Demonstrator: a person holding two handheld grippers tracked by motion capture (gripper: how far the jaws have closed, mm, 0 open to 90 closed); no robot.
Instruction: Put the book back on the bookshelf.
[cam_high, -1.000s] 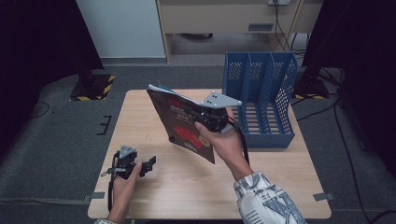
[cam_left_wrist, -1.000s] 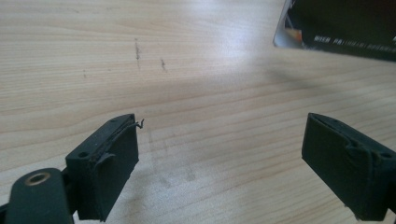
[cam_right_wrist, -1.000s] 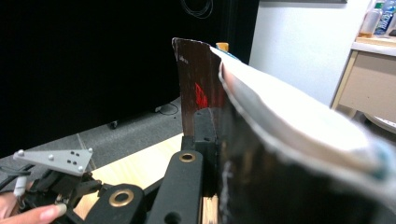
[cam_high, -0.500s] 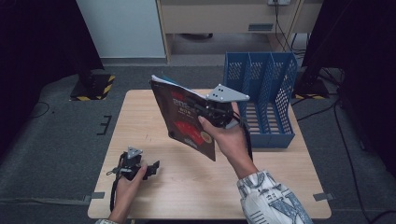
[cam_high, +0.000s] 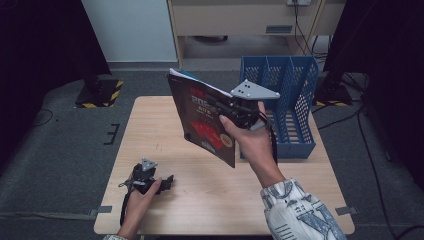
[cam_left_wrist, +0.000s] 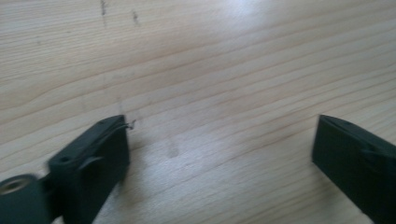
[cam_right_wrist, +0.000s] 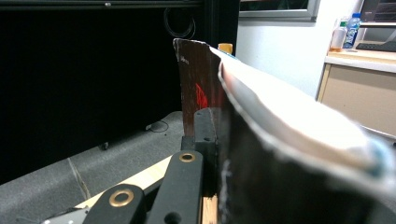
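Book (cam_high: 205, 117) pinched shut by the right gripper (cam_high: 235, 111) hangs tilted left of the blue file rack (cam_high: 300, 107), likely to swing loose and slip, while the left gripper (cam_high: 159, 184), just widened, holds nothing.

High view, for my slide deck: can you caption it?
Right gripper holds a dark book upright above the table, beside a blue file rack.
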